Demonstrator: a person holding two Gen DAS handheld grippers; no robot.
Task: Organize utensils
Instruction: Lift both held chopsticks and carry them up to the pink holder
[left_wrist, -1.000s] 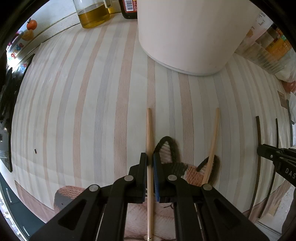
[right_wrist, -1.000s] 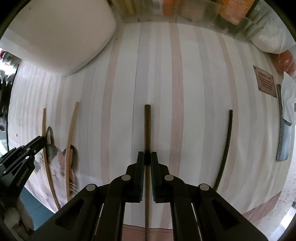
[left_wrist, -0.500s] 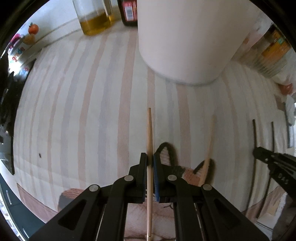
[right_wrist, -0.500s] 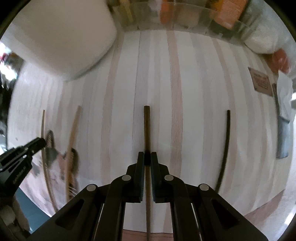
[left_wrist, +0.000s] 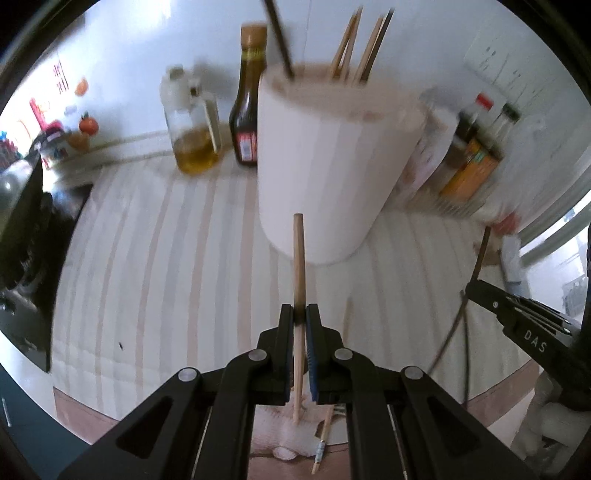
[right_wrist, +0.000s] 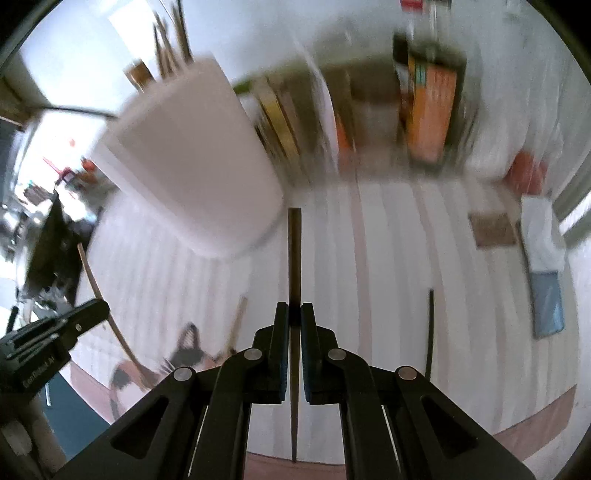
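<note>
My left gripper (left_wrist: 299, 314) is shut on a light wooden chopstick (left_wrist: 298, 258), lifted above the striped cloth (left_wrist: 147, 258). My right gripper (right_wrist: 294, 312) is shut on a dark brown chopstick (right_wrist: 294, 251), also raised. Ahead stands a tall white holder (left_wrist: 325, 166) with several chopsticks (left_wrist: 354, 48) sticking out of its top; it shows blurred in the right wrist view as the white holder (right_wrist: 192, 166). A second light chopstick (left_wrist: 325, 439) and a black chopstick (right_wrist: 429, 332) still lie on the cloth. The right gripper (left_wrist: 517, 321) shows at the right edge of the left view.
An oil jar (left_wrist: 192, 122) and a dark sauce bottle (left_wrist: 247, 99) stand behind the holder. Bottles and packets (left_wrist: 472, 155) crowd the back right. A cat-print mat (right_wrist: 184, 354) lies at the cloth's front edge. A folded cloth (right_wrist: 543, 266) sits far right.
Both grippers have risen off the cloth with their chopsticks and tilted up, so the holder's rim and the bottles behind it have come into view.
</note>
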